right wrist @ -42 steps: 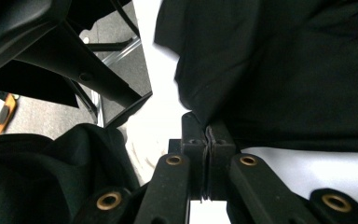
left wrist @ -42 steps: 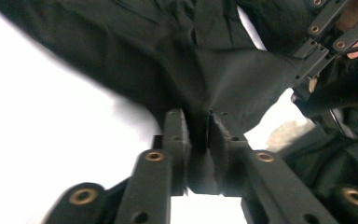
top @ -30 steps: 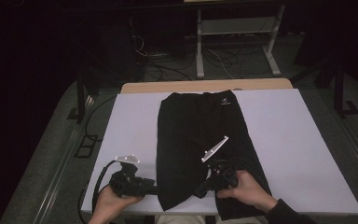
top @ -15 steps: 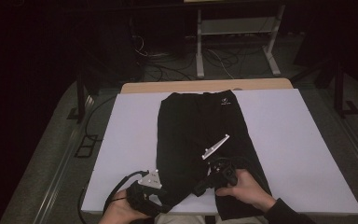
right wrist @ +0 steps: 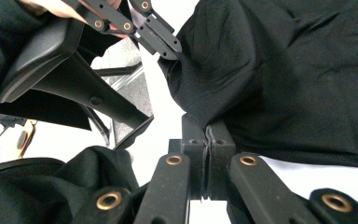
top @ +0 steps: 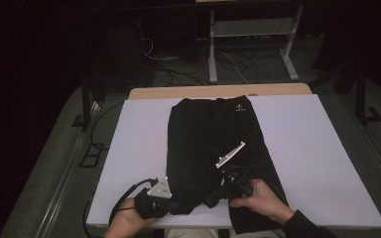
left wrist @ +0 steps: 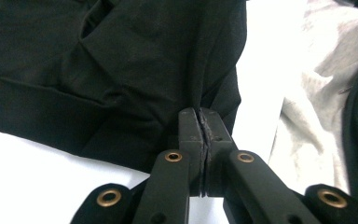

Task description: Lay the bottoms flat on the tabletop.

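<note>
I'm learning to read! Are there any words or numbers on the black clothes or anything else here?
No text here can be read.
Small white mark near the top edge of the black garment: too small and blurred to read, and I cannot tell whether it is letters or a logo.
White table: no writing visible.

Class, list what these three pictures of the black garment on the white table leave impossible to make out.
- Small white logo on the black fabric garment, high view: too small to read.
- Garment's near hem, high view: covered by the left gripper, right gripper and hands.
- Garment's outline, both gripper views: cut off by frame edges.
- Dark room beyond the white table: too dim.
</note>
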Motion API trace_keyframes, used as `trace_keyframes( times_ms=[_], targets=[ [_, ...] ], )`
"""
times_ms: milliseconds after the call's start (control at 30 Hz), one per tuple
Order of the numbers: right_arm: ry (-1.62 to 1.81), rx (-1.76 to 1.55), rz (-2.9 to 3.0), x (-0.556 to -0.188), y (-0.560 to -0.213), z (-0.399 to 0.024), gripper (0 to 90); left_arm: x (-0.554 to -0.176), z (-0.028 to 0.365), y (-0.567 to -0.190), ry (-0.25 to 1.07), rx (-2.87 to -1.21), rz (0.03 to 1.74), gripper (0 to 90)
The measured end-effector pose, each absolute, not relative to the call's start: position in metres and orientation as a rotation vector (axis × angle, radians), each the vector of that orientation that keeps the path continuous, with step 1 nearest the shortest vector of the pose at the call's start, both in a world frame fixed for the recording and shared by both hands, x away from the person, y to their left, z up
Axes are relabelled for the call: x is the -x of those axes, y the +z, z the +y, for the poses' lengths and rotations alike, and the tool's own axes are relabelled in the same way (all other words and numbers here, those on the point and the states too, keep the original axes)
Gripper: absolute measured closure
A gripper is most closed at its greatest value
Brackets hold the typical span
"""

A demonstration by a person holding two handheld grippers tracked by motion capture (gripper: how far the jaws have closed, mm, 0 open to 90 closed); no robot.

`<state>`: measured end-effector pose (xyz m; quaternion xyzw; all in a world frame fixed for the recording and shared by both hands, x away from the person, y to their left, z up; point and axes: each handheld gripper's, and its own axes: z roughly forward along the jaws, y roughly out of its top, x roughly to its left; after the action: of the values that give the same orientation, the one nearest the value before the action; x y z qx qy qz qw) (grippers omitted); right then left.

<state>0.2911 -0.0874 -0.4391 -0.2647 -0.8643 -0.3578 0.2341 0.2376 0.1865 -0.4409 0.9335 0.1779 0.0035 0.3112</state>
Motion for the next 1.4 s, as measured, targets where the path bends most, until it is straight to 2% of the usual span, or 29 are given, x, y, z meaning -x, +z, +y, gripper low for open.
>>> trace_keyframes(
  times_ms=[133,333,433,967,1000,1067,1133,1200,1233,1267,1400],
  targets=[
    [-0.982,0.722,-2.368,-0.29,-0.438,-0.087,87.4,-0.239,0.189,-0.439,-0.032,-2.478,0.443,89.1],
    [-0.911,0.616,-2.388,-0.279,-0.434,-0.077,87.3,-0.236,0.202,-0.426,-0.121,-2.507,0.301,89.2],
    [-0.841,0.561,-2.419,-0.27,-0.436,-0.066,87.3,-0.233,0.206,-0.42,-0.154,-2.577,0.209,89.1],
    [-0.784,0.505,-2.439,-0.262,-0.443,-0.049,86.8,-0.235,0.218,-0.411,-0.147,-2.645,0.135,89.0],
    [-0.785,0.504,-2.438,-0.262,-0.444,-0.048,86.3,-0.235,0.218,-0.412,-0.152,-2.645,0.136,89.0],
    [-0.771,0.479,-2.422,-0.26,-0.444,-0.046,77.5,-0.234,0.219,-0.413,-0.158,-2.644,0.153,88.0],
    [-0.785,0.482,-2.434,-0.258,-0.442,-0.047,71.4,-0.237,0.222,-0.412,-0.161,-2.609,0.206,79.3],
    [-0.806,0.493,-2.448,-0.258,-0.44,-0.05,69.1,-0.238,0.223,-0.411,-0.164,-2.586,0.217,77.9],
    [-0.87,0.507,-2.482,-0.261,-0.434,-0.056,63.5,-0.239,0.224,-0.41,-0.175,-2.539,0.254,66.4],
    [-0.87,0.507,-2.482,-0.261,-0.434,-0.056,63.5,-0.239,0.224,-0.41,-0.175,-2.539,0.254,64.2],
    [-0.963,0.574,-2.536,-0.267,-0.424,-0.073,53.8,-0.241,0.222,-0.408,-0.179,-2.459,0.298,47.8]
  ],
)
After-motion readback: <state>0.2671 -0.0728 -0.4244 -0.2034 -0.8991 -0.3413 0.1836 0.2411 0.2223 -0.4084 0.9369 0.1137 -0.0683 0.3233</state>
